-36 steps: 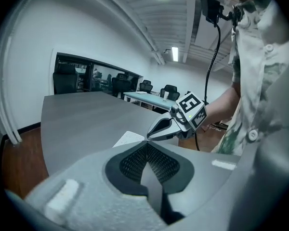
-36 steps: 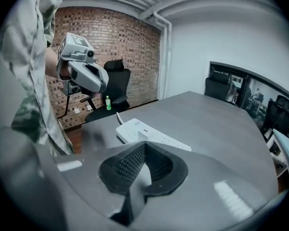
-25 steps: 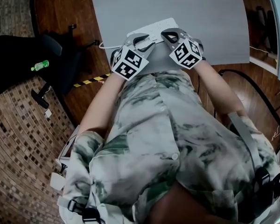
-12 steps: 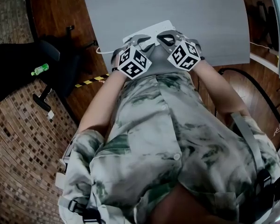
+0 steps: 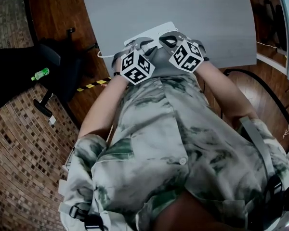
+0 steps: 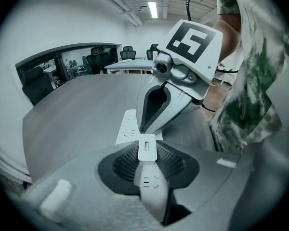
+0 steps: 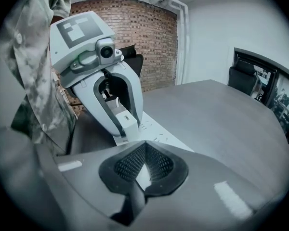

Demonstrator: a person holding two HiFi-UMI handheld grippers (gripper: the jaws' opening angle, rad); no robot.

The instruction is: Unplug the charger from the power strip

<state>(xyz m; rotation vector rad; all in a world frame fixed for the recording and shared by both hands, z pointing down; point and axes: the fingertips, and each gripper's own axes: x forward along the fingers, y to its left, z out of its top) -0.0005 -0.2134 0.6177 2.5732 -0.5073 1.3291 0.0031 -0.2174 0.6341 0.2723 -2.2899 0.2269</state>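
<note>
A person in a camouflage shirt [image 5: 168, 143] bends over a grey table [image 5: 207, 18], a claw in each hand. The left claw [image 6: 147, 143] has sunk lower around the white charger [image 6: 147, 150]. Its jaws are closing on it, but the mesh pads do not yet press its sides, so the pull looks about to begin. The charger is plugged into the white power strip [image 7: 159, 131] near the table's front edge. The right claw [image 7: 143, 146], tips together, rests on the strip, seemingly pinning it. The head view hides the charger behind the marker cubes; both gripper views show it. Only the right gripper view shows the brick wall [image 7: 149, 42] beyond.
</note>
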